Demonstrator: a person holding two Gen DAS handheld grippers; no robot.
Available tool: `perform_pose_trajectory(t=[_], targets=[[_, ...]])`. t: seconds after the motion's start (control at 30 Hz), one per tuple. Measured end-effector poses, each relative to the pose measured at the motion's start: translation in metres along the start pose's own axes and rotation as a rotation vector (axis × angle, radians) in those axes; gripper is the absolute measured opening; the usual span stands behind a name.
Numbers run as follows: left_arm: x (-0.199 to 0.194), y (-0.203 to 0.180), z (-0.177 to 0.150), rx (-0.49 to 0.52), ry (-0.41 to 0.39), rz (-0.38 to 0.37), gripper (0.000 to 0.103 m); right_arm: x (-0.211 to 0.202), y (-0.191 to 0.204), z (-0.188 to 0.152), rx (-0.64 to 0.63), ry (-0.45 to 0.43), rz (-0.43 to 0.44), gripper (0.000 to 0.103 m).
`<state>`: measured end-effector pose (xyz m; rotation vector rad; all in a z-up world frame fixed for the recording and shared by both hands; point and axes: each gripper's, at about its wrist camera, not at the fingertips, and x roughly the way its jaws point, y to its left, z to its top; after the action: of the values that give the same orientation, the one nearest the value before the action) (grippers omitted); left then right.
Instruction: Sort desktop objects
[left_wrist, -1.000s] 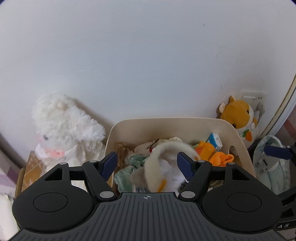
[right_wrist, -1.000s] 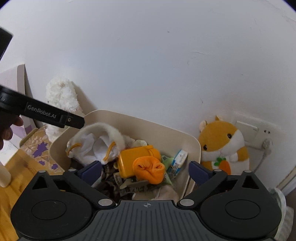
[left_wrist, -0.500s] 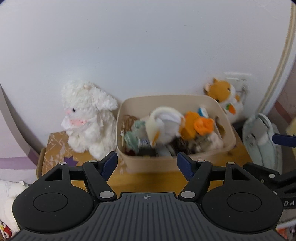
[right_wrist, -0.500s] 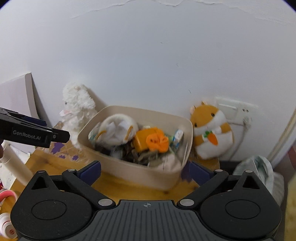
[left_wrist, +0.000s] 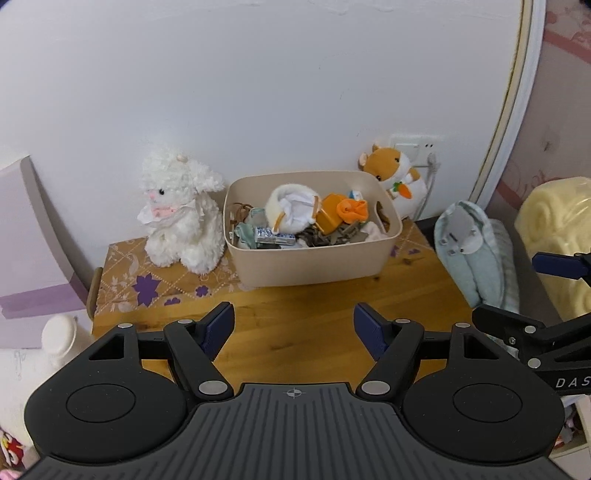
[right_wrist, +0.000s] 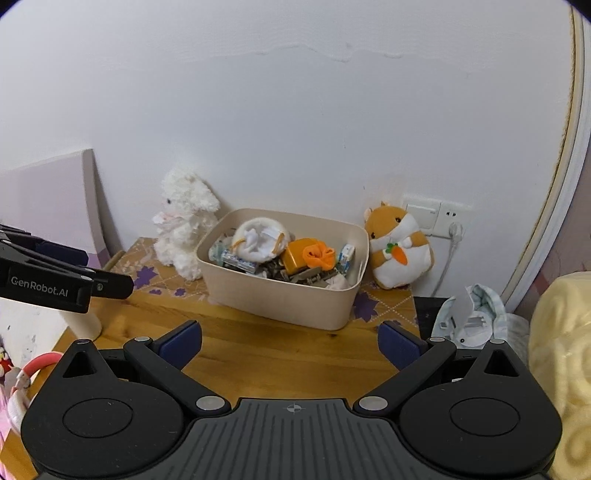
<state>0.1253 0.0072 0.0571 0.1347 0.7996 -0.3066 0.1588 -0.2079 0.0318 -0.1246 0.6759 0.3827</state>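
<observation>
Both grippers had pulled well back from the bin (left_wrist: 314, 258) within the last second; a moment before, they hung right over its contents. The left gripper (left_wrist: 293, 332) and right gripper (right_wrist: 290, 341) were spread wide and held nothing. The white earmuffs (left_wrist: 293, 212), orange box (left_wrist: 328, 218) and other small items lay piled in the bin on the table (left_wrist: 314, 314), whose front was bare. The sorting looked essentially finished.
</observation>
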Motion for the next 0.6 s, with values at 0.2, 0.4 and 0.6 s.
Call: perform_pose_trajectory(t=[0.2,0.4,0.6], targets=[[-0.043,0.002,-0.024,-0.008,-0.035,0.017,0.073,-0.043,0.007,-0.016,-0.013,-0.019,-0.004,0.103],[-0.080,0.007,-0.045,-0.007,-0.058,0.024,0.073,-0.078,0.010,-0.032,-0.017,-0.030,-0.010,0.103],[-0.106,0.010,-0.065,-0.008,-0.055,0.010,0.073,-0.103,0.016,-0.047,-0.034,-0.025,-0.013,0.103]])
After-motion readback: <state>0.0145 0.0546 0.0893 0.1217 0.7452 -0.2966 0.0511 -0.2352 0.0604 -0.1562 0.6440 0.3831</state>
